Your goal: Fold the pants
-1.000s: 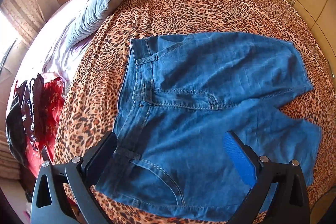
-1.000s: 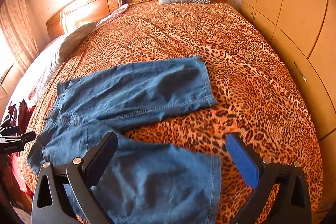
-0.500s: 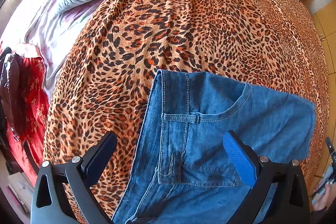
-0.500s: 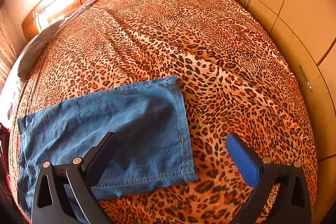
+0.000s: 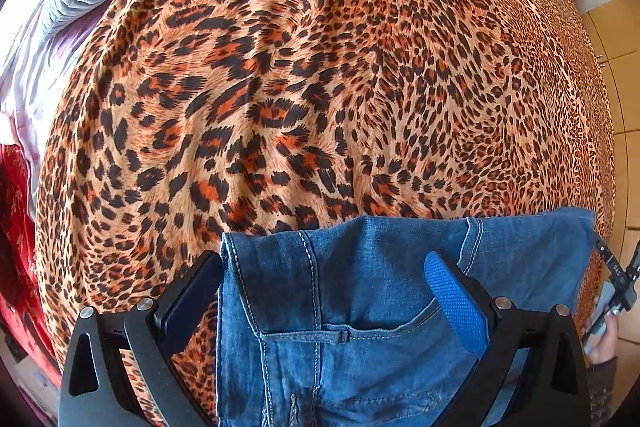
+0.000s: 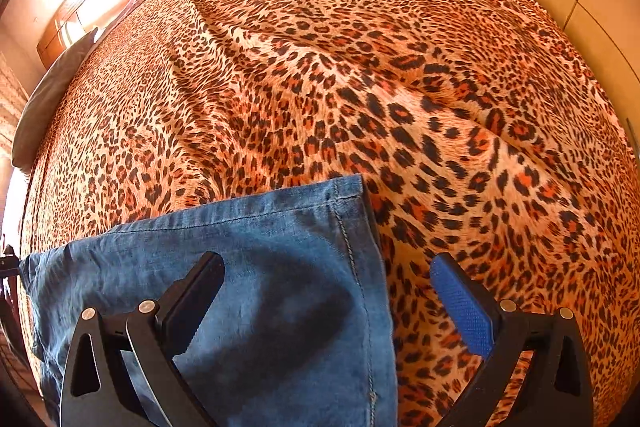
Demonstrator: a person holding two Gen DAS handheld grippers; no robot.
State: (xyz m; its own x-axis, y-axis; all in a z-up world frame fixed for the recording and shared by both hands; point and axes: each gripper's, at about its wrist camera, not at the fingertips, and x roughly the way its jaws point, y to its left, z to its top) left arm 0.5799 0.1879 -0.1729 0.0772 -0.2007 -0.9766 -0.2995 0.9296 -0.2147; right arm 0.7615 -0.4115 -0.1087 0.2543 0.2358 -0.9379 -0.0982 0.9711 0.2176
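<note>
In the left wrist view, the left gripper (image 5: 324, 291) is spread wide over the waistband corner of the blue denim pants (image 5: 360, 307) lying on the leopard-print bedspread (image 5: 320, 87). In the right wrist view, the right gripper (image 6: 328, 291) is likewise spread over the leg hem (image 6: 348, 227). Grasping is judged the step in hand; closing on both far corners is called for.

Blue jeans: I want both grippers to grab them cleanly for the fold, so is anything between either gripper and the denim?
Nothing visible. The blue jeans lie flat on the leopard bedspread. The left gripper straddles the waistband corner; the right gripper straddles the leg hem corner. Both are open.
</note>
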